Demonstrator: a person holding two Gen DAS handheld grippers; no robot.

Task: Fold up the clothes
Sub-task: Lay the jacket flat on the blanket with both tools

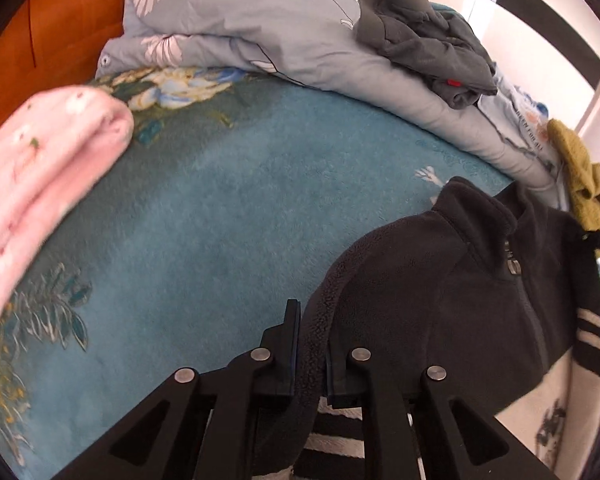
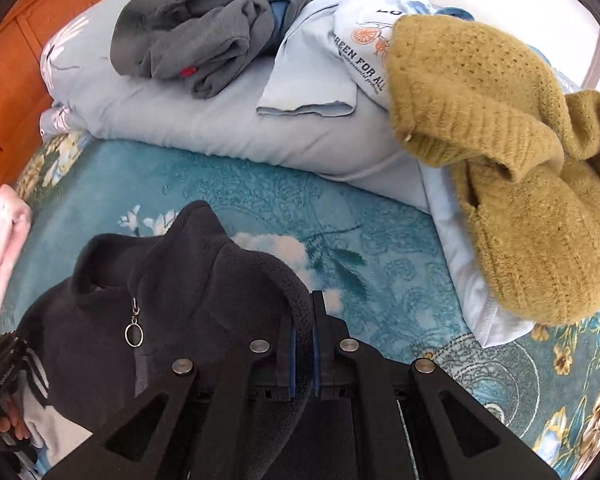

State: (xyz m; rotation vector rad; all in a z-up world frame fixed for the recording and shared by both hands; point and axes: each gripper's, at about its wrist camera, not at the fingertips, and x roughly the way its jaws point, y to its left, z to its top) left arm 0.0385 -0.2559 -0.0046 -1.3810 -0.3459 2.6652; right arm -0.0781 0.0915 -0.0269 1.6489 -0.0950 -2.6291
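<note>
We hold both grippers low over the bed, each aimed forward toward the headboard end, with the dark fleece jacket (image 1: 440,280) strung between them. Our left gripper (image 1: 312,344) has its fingers drawn narrow on the jacket's thick, nubbly shoulder edge, which runs down between the two black plates. Our right gripper (image 2: 303,336) pinches the opposite shoulder the same way, its blue-lined pads (image 2: 292,356) pressed close on a curled ridge of pile. The jacket hangs lifted above the teal blanket (image 1: 228,208), its stand-up collar upright, a metal ring zip pull (image 2: 134,334) dangling at the chest, and a striped ribbed cuff showing at one side. The blanket is plush, embossed with swirls and printed with flowers. At the far left lies a folded pink garment (image 1: 40,176), soft and rounded at its fold. Behind it a smooth grey-blue quilt (image 1: 236,32) with daisy print is stacked in a thick roll, and on it sit a crumpled grey fleece garment (image 2: 204,28), a thin pale blue printed T-shirt (image 2: 320,68) and a chunky mustard knit sweater (image 2: 512,184), loosely heaped.
</note>
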